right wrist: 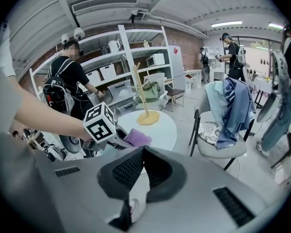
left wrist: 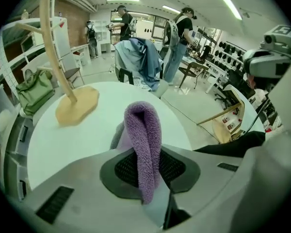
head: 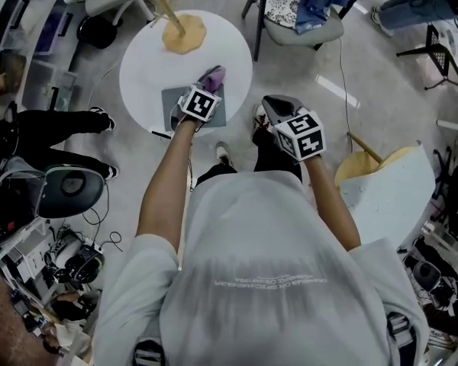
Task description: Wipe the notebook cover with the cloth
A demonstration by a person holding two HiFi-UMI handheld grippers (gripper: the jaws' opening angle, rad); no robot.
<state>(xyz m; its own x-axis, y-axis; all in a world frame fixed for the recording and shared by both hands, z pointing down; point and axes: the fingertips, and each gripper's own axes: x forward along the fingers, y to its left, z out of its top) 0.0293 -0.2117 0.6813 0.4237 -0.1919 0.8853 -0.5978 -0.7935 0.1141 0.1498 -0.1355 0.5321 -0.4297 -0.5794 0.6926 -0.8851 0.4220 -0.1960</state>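
Note:
A grey notebook (head: 170, 102) lies flat on the near side of a round white table (head: 149, 67). My left gripper (head: 208, 87) hovers over the notebook's right half, shut on a folded purple cloth (head: 214, 74). In the left gripper view the cloth (left wrist: 143, 125) stands up as a loop pinched between the jaws of the left gripper (left wrist: 146, 155). My right gripper (head: 274, 107) is off the table to the right, over the floor. In the right gripper view the right gripper (right wrist: 141, 152) has its jaws shut together on nothing. The cloth (right wrist: 137, 138) also shows there.
A wooden stand with a tan base (head: 183, 33) sits at the table's far edge. A chair draped with clothes (head: 301, 14) is beyond the table to the right. A seated person's legs (head: 49, 128) and a black stool (head: 72, 183) are left. Another white tabletop (head: 389, 193) lies at right.

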